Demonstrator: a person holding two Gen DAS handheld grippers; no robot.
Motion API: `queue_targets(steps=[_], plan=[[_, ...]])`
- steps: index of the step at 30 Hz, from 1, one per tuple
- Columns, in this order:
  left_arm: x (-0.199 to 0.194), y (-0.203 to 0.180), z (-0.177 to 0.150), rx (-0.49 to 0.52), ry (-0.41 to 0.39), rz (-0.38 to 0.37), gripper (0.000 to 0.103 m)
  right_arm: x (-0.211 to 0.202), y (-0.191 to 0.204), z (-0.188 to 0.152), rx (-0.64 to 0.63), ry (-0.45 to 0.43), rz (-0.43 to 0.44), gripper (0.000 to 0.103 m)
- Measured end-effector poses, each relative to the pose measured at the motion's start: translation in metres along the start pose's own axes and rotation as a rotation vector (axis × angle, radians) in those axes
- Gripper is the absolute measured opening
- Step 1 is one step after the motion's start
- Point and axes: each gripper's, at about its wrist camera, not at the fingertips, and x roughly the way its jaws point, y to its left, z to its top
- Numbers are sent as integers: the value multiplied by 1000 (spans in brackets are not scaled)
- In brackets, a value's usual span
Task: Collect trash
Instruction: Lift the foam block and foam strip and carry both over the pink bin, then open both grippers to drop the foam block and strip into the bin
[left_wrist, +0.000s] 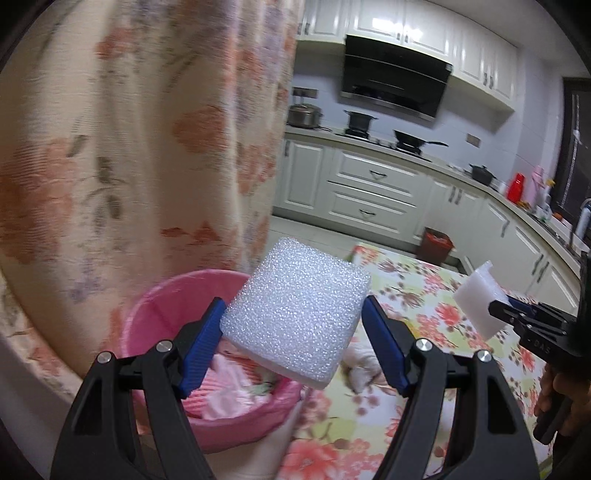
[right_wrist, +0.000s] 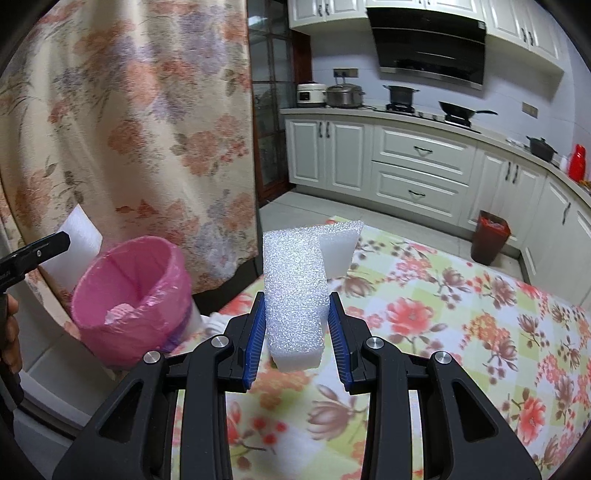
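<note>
Both fingers (left_wrist: 293, 343) (right_wrist: 297, 343) grip foam blocks (left_wrist: 295, 314) (right_wrist: 295, 295); pink-lined bin (right_wrist: 129, 295) holds crumpled pink-white scraps (left_wrist: 236, 391).

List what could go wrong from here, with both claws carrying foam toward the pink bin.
1. The wide foam block in the left claw spans much of the pink bin mouth; it could catch the rim on release.
2. The bin sits by the edge of the floral table; a bump might tip it off.
3. The right claw pinches its narrow foam piece low, so the long end could snag the liner.
</note>
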Motion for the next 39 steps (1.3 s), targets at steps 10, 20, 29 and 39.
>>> queue_targets(steps=[10,20,29,39], plan=[[-11,36,11,-50,-22,85,73,11,51,23,-63,-9,74,32],[1,61,22,-92,-17,133,73,41,113,47,-153,11,162,32],[18,78,29,-118,-12,167,73,76,155,57,-208,50,225,33],[30,85,33,-121,-4,202,73,110,173,61,-217,95,278,33]])
